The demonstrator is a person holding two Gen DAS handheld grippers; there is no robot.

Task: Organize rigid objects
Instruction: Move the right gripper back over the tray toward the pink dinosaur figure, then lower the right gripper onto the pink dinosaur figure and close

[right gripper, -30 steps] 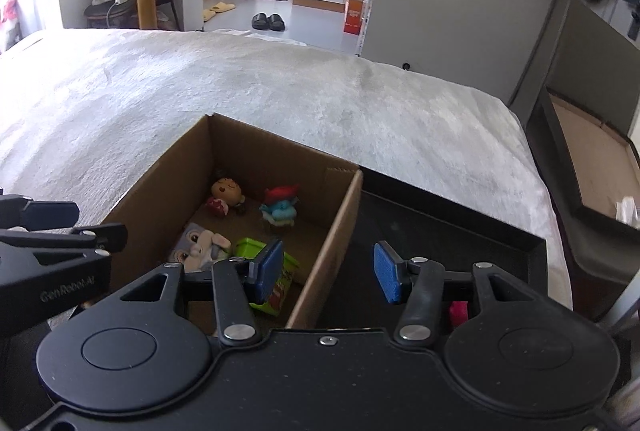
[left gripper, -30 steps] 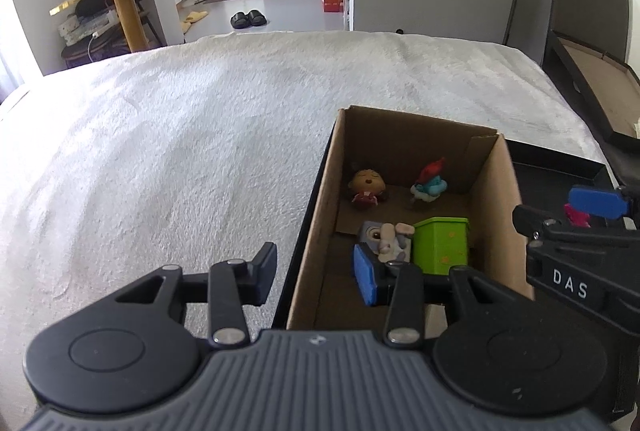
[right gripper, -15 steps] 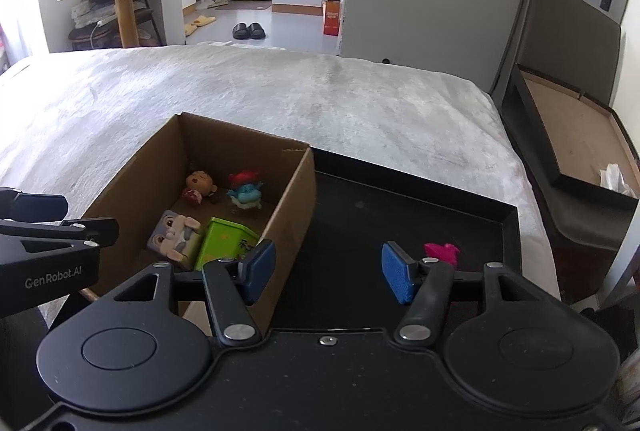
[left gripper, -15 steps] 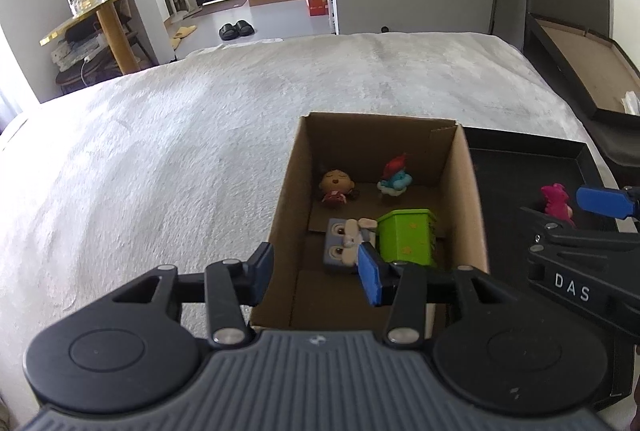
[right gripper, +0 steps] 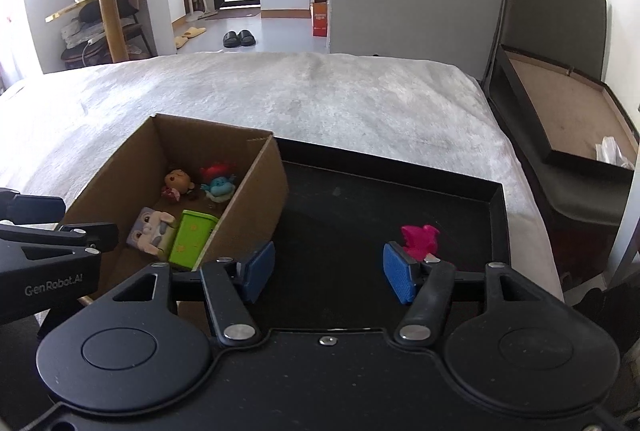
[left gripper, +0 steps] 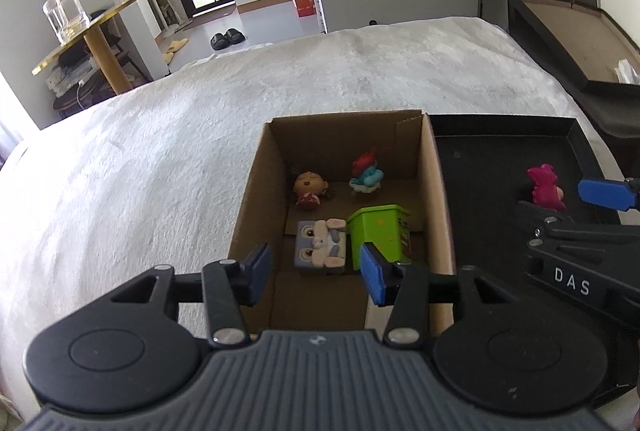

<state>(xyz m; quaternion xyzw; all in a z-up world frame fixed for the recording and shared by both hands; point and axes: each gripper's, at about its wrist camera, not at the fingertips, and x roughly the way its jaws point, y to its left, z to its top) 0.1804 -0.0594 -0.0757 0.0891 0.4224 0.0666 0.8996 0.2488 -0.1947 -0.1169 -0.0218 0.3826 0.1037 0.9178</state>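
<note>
Both hand-held grippers, left (left gripper: 314,273) and right (right gripper: 329,273), wide apart, empty

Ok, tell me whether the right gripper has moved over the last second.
Yes. The right gripper has pulled back from the cardboard box: its left pad overlapped the box, and the pink toy now shows fully.

The cardboard box (left gripper: 436,199) is plain brown. In it lie a lime-green bin (left gripper: 378,231), a grey block figure (left gripper: 320,245) with cream ears, a red-haired blue troll (left gripper: 366,177) and a brown-faced doll (left gripper: 308,187). The tray (right gripper: 400,187) is black, its toy (right gripper: 418,237) magenta. The bed cover (right gripper: 320,99) is white.
</note>
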